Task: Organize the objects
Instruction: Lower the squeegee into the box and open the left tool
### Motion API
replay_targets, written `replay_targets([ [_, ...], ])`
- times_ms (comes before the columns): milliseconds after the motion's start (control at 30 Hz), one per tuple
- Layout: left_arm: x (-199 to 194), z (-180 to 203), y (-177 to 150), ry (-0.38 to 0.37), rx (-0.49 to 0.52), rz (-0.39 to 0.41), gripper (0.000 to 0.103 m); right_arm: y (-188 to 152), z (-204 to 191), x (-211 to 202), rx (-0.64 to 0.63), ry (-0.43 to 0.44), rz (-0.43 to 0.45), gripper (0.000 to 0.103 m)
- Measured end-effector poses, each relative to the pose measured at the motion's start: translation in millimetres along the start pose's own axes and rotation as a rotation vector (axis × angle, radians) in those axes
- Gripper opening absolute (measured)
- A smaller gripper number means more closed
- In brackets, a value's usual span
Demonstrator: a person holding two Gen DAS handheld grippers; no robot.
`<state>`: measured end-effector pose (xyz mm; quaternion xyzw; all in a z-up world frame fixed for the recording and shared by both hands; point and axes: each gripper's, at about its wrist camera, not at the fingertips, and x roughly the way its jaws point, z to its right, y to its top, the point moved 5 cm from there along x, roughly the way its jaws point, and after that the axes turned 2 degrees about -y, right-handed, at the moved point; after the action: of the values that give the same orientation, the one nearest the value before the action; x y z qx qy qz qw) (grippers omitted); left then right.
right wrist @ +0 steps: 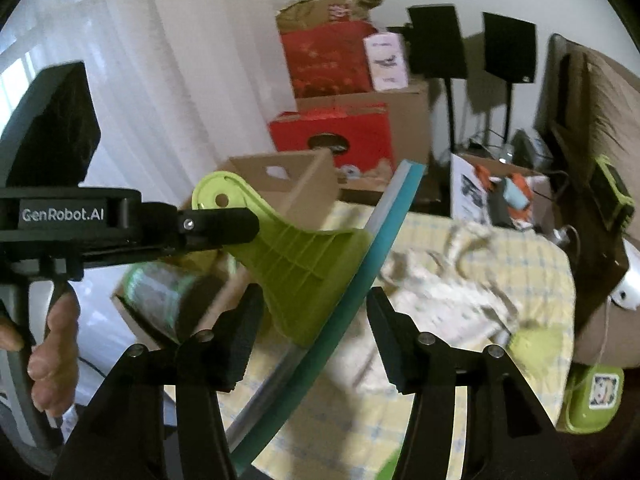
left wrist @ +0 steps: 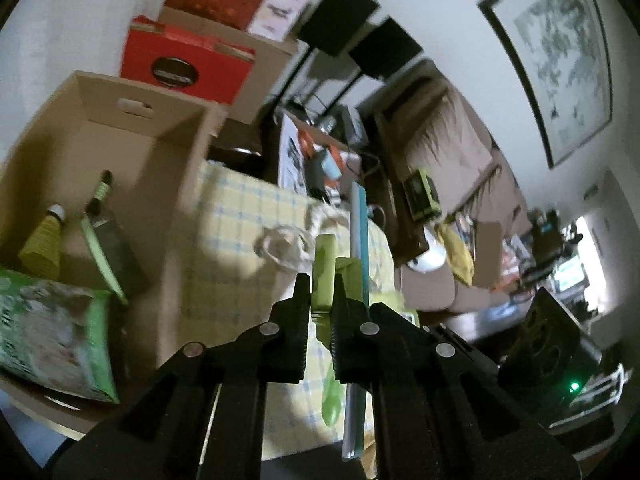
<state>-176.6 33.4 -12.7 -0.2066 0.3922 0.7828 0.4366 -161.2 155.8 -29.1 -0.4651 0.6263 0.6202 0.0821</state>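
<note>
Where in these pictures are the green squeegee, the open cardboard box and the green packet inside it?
green squeegee [right wrist: 296, 268]: right wrist view, on its ribbed handle.
open cardboard box [left wrist: 120, 128]: left wrist view, on its inner back wall.
green packet [left wrist: 52, 340]: left wrist view, on its printed front.

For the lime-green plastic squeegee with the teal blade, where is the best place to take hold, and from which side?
Grip the lime-green plastic squeegee by its flat, narrow handle neck, coming from the handle end, opposite the teal rubber blade. The left tool is shut there already; the handle is thin and rigid, the blade long and flexible.
</note>
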Motion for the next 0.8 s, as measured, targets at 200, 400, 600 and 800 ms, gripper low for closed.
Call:
replay_targets([
  [200,-19,-35,30,0.030,-0.058,0.066,0.008,34,-24,26,-0.023,0.059,-0.008,0.056],
  [400,-35,-72,53,0.090,-0.096,0.117,0.008,56,-50,57,-0.078,0.056,-0.029,0.056],
  [600,-34,-121,74,0.169,-0.161,0.151,0.008,57,-56,75,-0.084,0.059,-0.038,0.056],
  [800,-11,-154,76,0.215,-0.206,0.130,0.008,53,-57,92,-0.093,0.045,-0.063,0.056],
])
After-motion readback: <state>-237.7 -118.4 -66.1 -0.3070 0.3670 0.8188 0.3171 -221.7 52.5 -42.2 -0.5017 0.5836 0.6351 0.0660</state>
